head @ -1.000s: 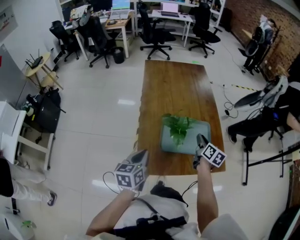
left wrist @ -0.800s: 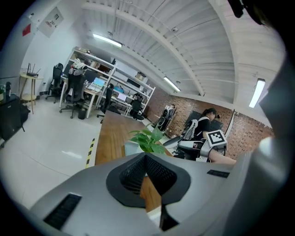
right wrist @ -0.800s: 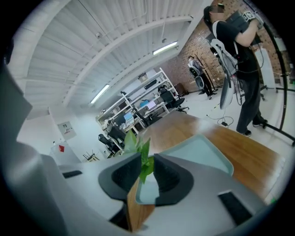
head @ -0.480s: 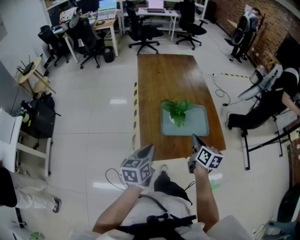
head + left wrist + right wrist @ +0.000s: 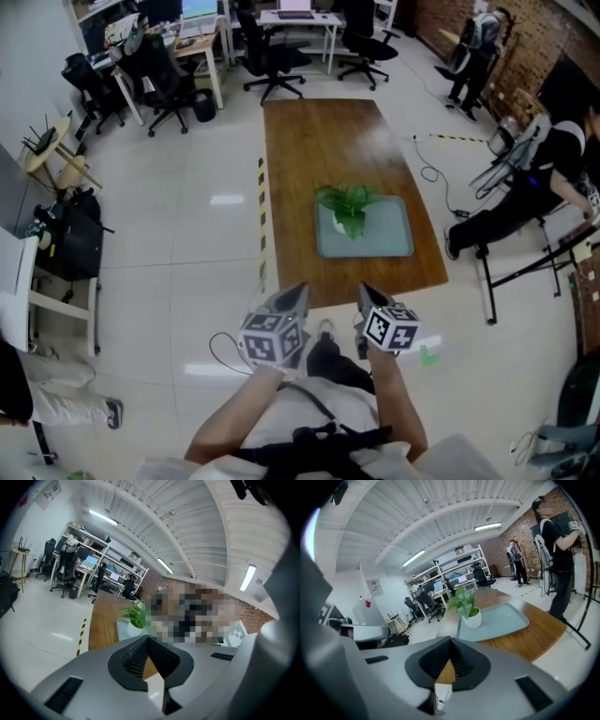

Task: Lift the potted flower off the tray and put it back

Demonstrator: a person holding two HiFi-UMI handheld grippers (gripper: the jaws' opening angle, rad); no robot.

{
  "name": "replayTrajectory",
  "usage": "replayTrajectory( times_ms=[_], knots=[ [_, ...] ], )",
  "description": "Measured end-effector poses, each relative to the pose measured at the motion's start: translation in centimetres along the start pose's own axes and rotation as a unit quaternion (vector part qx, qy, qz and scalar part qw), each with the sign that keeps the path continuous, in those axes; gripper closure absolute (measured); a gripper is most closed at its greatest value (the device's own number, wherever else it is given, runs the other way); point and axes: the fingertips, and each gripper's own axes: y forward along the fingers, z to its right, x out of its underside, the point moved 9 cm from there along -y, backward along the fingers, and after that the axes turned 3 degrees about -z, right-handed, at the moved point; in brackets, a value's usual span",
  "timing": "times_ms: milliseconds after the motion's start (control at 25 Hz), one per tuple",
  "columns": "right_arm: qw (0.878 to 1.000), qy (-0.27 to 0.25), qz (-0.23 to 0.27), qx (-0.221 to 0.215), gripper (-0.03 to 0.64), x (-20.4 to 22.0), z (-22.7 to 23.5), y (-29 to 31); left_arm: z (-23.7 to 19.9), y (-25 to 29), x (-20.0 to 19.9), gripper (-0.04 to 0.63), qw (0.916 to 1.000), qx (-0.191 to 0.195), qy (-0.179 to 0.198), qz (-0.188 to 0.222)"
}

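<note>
Left hand-held gripper [image 5: 298, 292]: grey shell, black ribbed pads. Its cube [image 5: 267, 339]: white, black square markers. Right hand-held gripper [image 5: 364, 291]: same grey and black; its cube [image 5: 391, 328] also black on white.

Ahead of both: rectangular wooden counter [image 5: 323, 141], warm brown, visible grain. On it, a pale grey-blue rectangular plastic tray [image 5: 392, 242].

Green-leaved potted flower in a round white pot [image 5: 349, 208].

Glossy tiled floor [image 5: 169, 234]: off-white. Strip of floor tape [image 5: 262, 220] ahead of the left hand-held gripper: yellow and black stripes.

Office chairs [image 5: 267, 52] far ahead: black. Brick wall [image 5: 530, 37] far ahead-right: red-brown.
</note>
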Motion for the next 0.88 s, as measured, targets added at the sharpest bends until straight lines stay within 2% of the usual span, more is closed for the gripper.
replayTrajectory(
  times_ms=[360,880],
  knots=[
    [1.0,-0.021,0.007,-0.008,0.617,-1.5,-0.3,0.7,-0.5,0.5,-1.0,0.598,0.9999,-0.008,0.0,0.01],
    [1.0,-0.014,0.003,-0.016,0.617,-2.5,0.7,1.4,-0.3,1.9,-1.5,0.598,0.9999,-0.013,-0.006,0.009]
  ],
)
